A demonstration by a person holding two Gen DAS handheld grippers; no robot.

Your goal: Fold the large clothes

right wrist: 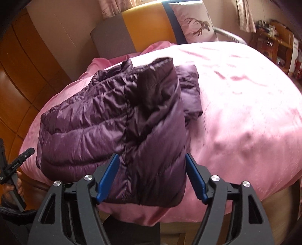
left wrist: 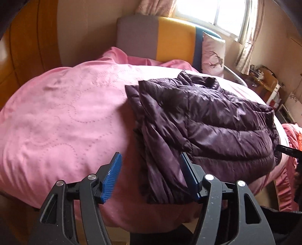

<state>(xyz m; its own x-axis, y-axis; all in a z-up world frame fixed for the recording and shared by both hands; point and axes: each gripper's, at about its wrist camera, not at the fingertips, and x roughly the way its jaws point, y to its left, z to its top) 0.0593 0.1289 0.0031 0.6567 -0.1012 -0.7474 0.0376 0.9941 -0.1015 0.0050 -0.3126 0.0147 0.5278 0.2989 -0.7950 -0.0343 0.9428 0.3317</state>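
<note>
A dark purple quilted jacket [left wrist: 205,116] lies folded into a thick bundle on a bed covered by a pink quilted bedspread [left wrist: 62,116], near the bed's front edge. The left gripper [left wrist: 150,176] hangs above that edge with its jaws spread wide; between them shows one loose, flatter flap of the jacket and bare bedspread, and neither blue pad [left wrist: 113,177] presses on the cloth, though from this angle contact with the pad nearer the jacket cannot be ruled out. The bulk of the bundle sits ahead of those jaws and off to their outer side, toward the other hand. The right gripper [right wrist: 152,176] likewise has its jaws spread, the two blue pads standing either side of the jacket's [right wrist: 120,120] nearest corner without squeezing it; the folded stack runs forward from the jaws and off to the side where the left tool's black frame [right wrist: 17,164] and the fingers of a hand [right wrist: 11,188] holding it appear. Beyond the jacket, straight ahead of both pairs of jaws, stands a headboard [left wrist: 162,39] in grey, yellow and blue panels, with a pale pillow [right wrist: 194,22] printed with a deer leaning against it. A curtained window [left wrist: 219,13] glows above.
</note>
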